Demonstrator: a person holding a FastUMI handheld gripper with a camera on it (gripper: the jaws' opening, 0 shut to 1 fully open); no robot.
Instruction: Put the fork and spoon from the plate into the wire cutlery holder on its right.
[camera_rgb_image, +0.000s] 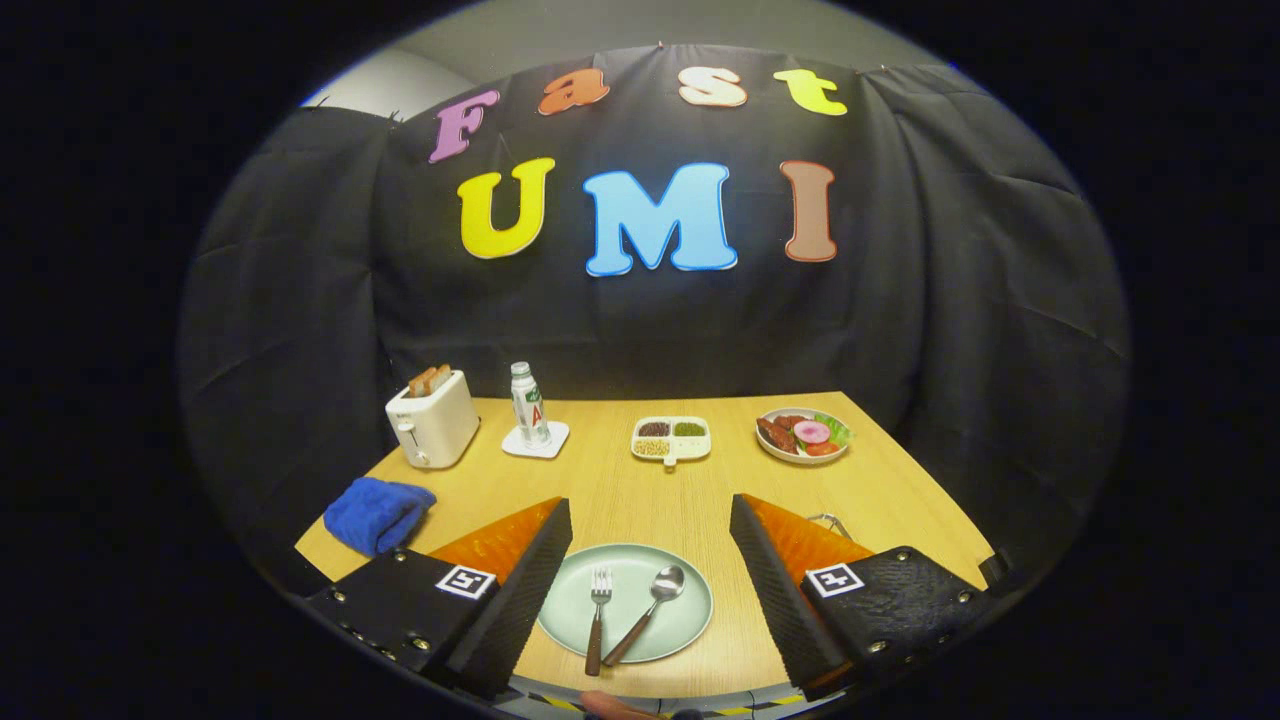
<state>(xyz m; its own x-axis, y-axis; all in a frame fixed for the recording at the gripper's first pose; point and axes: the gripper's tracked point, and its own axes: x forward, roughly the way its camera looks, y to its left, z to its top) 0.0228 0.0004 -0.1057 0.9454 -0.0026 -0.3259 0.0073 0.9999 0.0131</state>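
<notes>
Gripper view shows the gripper (650, 560) spread wide and empty above the plate (680, 625), where the fork (598, 615) and spoon (648, 610) lie side by side. Nothing is picked yet. Next it likely lowers onto one handle; the wire holder (832, 521) peeks beyond the right finger.

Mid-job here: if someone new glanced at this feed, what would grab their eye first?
Most likely the green plate between the open fingers, with the fork and spoon lying side by side on it, untouched. Next, the blue cloth beyond the left finger. Then the far row along the table: toaster, bottle, divided dish and food plate.
</notes>
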